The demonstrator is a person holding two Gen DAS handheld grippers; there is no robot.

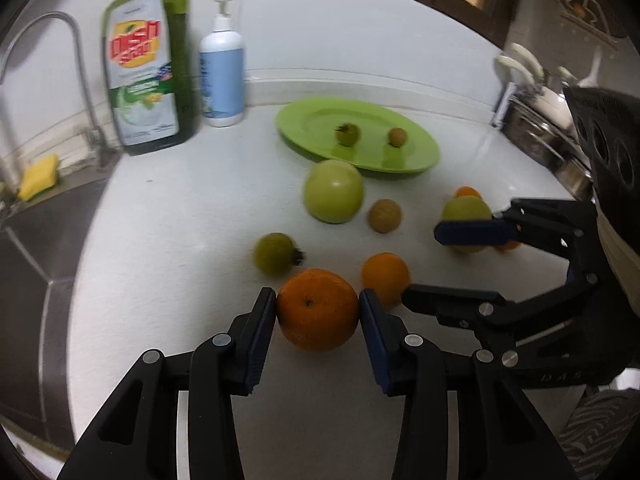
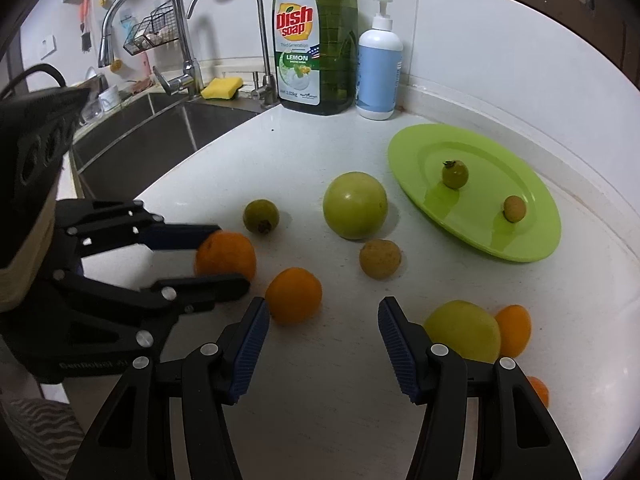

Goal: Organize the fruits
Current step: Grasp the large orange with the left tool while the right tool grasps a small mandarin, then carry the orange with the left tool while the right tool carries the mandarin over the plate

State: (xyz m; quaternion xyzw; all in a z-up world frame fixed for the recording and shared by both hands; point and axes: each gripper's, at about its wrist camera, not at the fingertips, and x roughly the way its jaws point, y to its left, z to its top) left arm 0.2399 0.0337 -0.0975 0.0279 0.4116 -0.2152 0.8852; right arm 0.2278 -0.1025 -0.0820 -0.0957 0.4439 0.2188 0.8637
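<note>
white stone counter [image 2: 328, 420] runs to a white backsplash wall [image 2: 480, 40] | brushed steel sink basin [image 2: 168, 136] sits left, two curved chrome taps [image 2: 176, 20] over it | yellow sponge [image 2: 222, 88] on the sink ledge | wire rack [image 2: 150, 30] hangs on the wall | steel pots [image 1: 540, 136] far right

- Home kitchen.
- Stainless steel sink [image 2: 168, 136] with two chrome gooseneck faucets [image 2: 180, 32].
- Yellow sponge [image 2: 222, 88], green dish soap bottle [image 2: 316, 40] on white countertop [image 2: 320, 420].
- Steel pots [image 1: 540, 120] at the side.
</note>
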